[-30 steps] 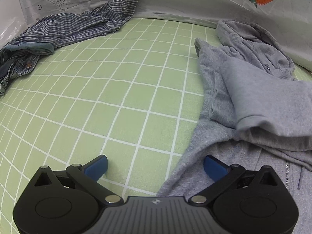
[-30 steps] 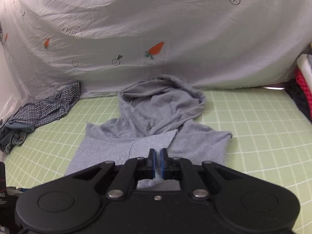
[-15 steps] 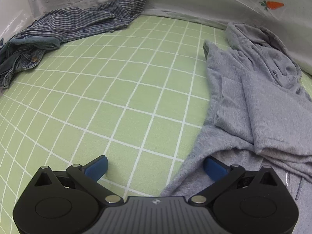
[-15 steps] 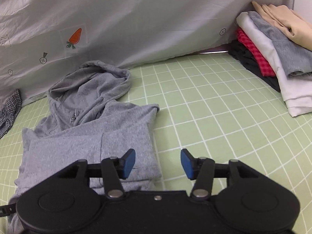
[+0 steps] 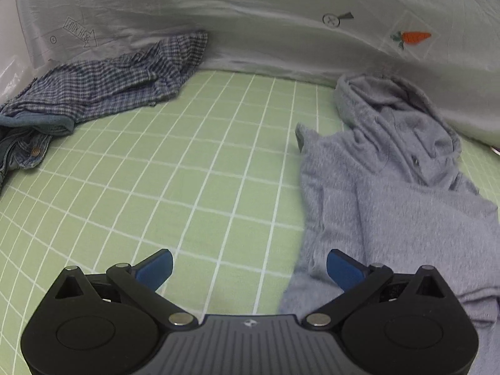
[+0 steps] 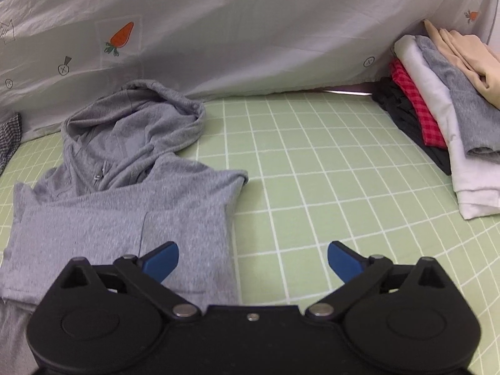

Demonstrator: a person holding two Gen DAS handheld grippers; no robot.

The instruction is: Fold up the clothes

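Now we see the grey zip hoodie [image 6: 125, 206] lying on the green checked sheet [image 6: 312, 168], sleeves folded in over its body, hood bunched up toward the white carrot-print backdrop [image 6: 250, 31]. Our right gripper [image 6: 253, 257] is opening — jaws spread wide, nothing pinched between them, its left pad over the hoodie's edge. Our left gripper [image 5: 249, 267] stands open too, empty, beside the hoodie's other edge. A plaid shirt [image 5: 118, 81] and jeans [image 5: 22, 150] lie crumpled far left — folded clothes [image 6: 443, 100] are stacked at the right
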